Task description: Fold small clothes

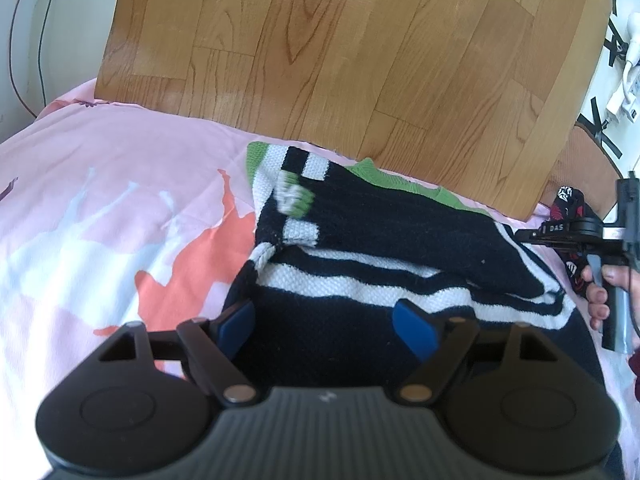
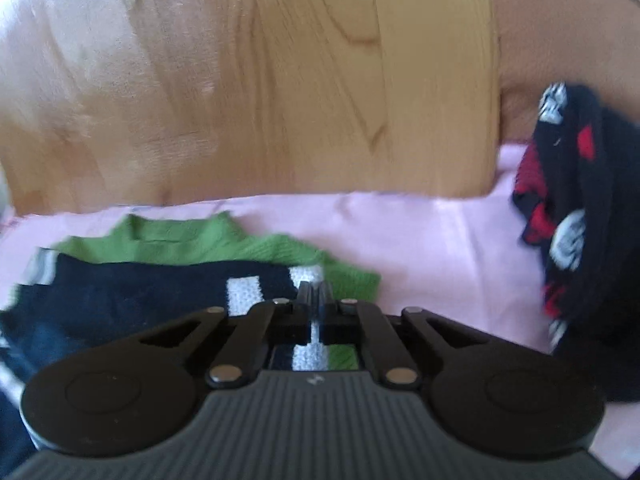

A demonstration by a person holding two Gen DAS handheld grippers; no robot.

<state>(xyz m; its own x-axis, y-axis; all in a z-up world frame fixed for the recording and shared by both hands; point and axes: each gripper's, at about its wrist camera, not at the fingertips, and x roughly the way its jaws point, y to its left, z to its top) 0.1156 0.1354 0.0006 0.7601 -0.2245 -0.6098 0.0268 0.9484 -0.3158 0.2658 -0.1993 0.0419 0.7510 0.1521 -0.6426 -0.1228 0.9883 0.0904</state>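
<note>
A small knitted sweater, navy with white stripes and green trim, lies partly folded on the pink bedsheet. My left gripper is open, its blue pads hovering over the sweater's near navy part. In the right wrist view the same sweater lies at lower left. My right gripper has its jaws together over the sweater's striped edge; whether cloth is pinched between them I cannot tell. The right gripper also shows at the right edge of the left wrist view.
The bed ends at a wooden floor beyond the sweater. A black garment with red and white print lies at the right on the sheet. A power strip with cables sits on the floor at far right.
</note>
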